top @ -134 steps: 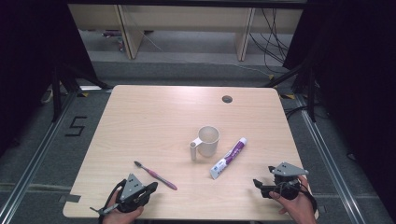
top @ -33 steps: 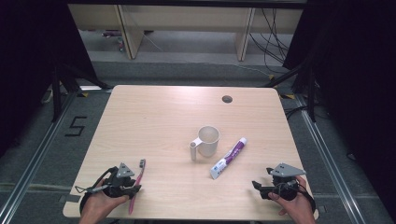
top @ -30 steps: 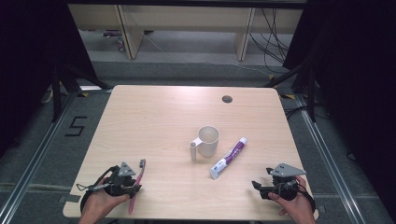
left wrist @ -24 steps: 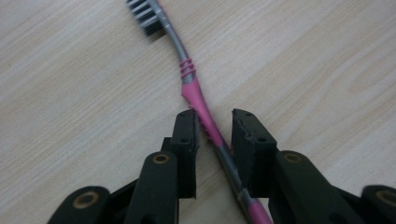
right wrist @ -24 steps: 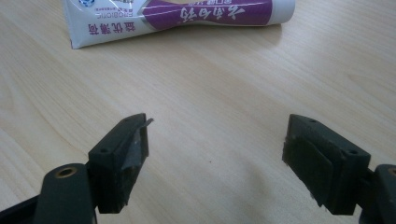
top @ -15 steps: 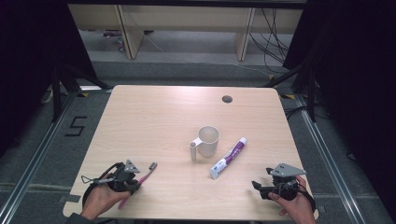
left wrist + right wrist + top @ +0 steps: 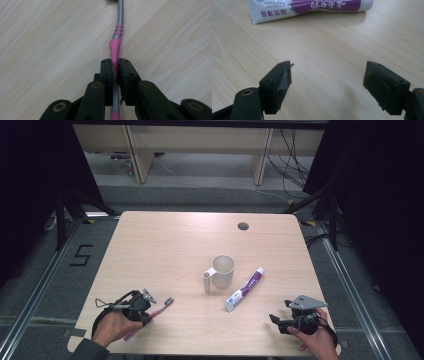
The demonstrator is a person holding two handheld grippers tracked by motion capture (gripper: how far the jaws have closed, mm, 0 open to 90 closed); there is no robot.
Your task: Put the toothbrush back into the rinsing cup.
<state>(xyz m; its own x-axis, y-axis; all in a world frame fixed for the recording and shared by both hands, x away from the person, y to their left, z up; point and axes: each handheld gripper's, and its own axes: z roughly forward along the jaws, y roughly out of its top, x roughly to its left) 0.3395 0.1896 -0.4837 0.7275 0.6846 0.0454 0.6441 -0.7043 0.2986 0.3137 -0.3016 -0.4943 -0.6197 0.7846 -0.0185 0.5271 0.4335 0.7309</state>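
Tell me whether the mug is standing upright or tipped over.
Upright. In the high view the mug rests on its base on the table, its round mouth facing up and its handle sticking out sideways.

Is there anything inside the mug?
From the high view, the mug's opening shows a pale inner wall and nothing sticking out. Its bottom is too small to tell. The toothbrush and toothpaste tube lie outside it, on the table.
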